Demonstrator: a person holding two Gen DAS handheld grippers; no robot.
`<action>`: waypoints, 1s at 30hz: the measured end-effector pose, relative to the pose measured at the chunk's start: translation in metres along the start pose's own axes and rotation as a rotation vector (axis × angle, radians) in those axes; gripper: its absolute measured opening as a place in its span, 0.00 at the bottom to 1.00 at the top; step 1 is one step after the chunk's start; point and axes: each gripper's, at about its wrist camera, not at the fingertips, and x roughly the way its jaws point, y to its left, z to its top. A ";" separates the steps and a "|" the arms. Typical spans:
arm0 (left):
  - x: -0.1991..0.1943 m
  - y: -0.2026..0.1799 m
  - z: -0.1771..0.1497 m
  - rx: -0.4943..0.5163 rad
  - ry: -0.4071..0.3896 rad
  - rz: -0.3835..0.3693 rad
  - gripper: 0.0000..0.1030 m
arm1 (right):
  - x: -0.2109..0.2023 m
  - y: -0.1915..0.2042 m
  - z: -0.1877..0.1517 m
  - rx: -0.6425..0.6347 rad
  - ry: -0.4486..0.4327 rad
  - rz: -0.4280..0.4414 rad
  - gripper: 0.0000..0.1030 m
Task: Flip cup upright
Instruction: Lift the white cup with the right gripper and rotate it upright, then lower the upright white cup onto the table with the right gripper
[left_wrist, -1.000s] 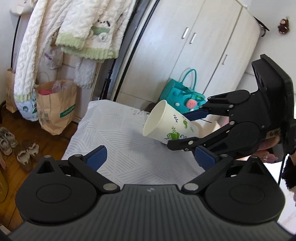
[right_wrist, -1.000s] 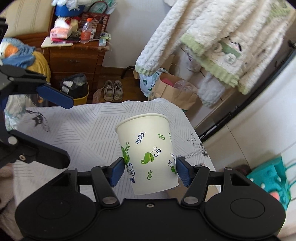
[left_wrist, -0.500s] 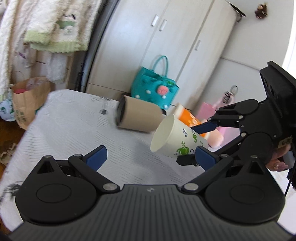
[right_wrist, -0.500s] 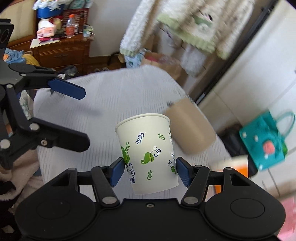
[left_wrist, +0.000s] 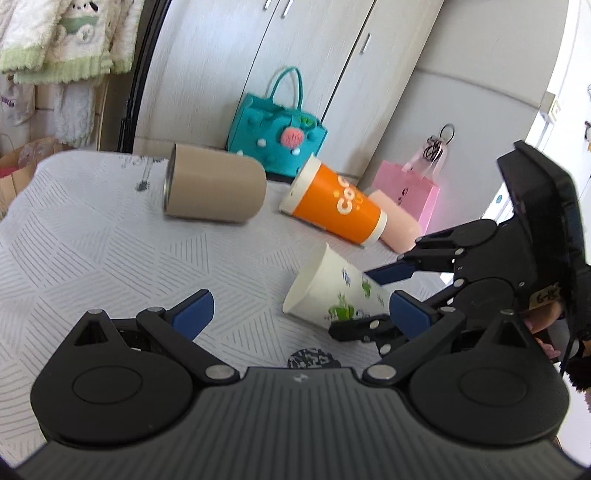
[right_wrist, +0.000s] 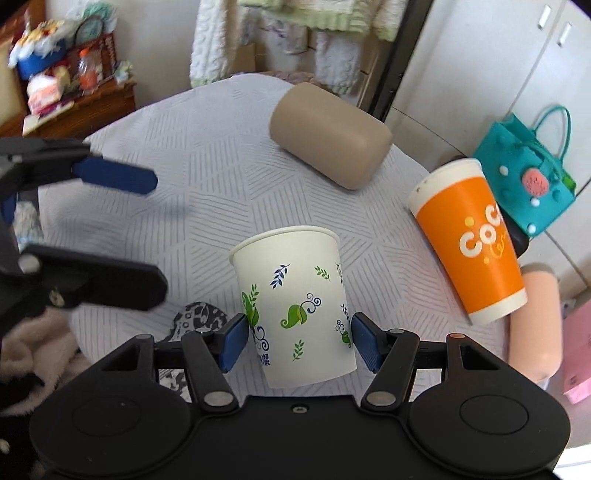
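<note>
White paper cup (left_wrist: 332, 295) now lower, nearer the tablecloth (left_wrist: 110, 240) (mouth tilted leftward), right gripper (right_wrist: 299, 341) alongside.

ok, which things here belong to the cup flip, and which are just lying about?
In the job:
white leaf-print cup
right gripper, shut on it
left gripper, open, idle

Lying about:
tan tumbler
orange cup
pink cup
teal bag

Four cups (right_wrist: 295, 295), two bags (left_wrist: 275, 127), two grippers (right_wrist: 299, 341).
</note>
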 end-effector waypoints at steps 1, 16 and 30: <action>0.003 0.000 0.000 -0.001 0.015 0.002 1.00 | 0.000 -0.003 -0.001 0.013 -0.007 0.005 0.65; 0.032 0.007 0.013 -0.098 0.168 -0.085 1.00 | -0.007 -0.017 -0.013 -0.023 -0.086 0.041 0.78; 0.075 -0.008 0.014 -0.216 0.279 -0.198 0.99 | -0.014 -0.019 -0.027 -0.145 -0.176 0.077 0.88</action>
